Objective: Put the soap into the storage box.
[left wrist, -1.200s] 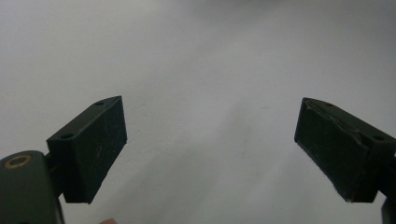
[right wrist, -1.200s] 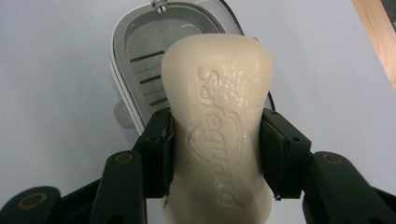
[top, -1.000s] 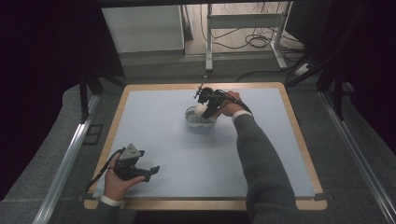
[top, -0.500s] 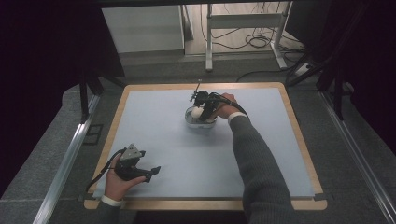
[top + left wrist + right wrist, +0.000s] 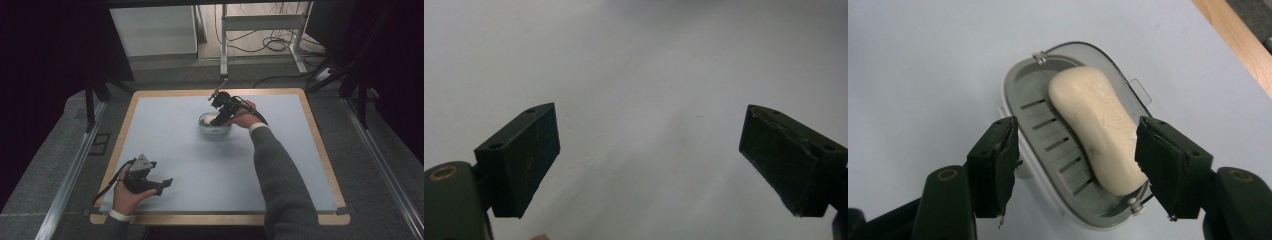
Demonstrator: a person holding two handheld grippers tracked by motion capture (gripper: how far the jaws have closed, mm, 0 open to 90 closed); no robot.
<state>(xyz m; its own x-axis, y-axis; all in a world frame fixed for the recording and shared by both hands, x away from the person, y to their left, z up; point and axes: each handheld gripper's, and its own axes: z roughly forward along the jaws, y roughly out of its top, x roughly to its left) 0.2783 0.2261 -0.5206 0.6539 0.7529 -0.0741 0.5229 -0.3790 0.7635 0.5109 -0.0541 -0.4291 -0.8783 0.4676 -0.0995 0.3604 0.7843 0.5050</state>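
Above the table (image 5: 165, 125), in the high view, the soap dish (image 5: 215, 126) sits toward the far edge, and the right gripper (image 5: 220, 107) hangs directly over it. The left gripper (image 5: 162, 184) rests well apart from the dish, near the table's front left corner.

Along the left gripper (image 5: 649, 160), its own view has the jaws spread wide over bare tabletop, nothing between them.

Over the dish (image 5: 1018, 85), in the right gripper view, the cream soap bar (image 5: 1098, 125) lies inside on the slotted tray. The right gripper (image 5: 1075, 167) has just been opening; its jaws straddle the dish, the right-hand pad close by the bar's side, seemingly no longer pressing. The step looks like releasing the soap into the dish; next calls for lifting straight up without nudging the bar.
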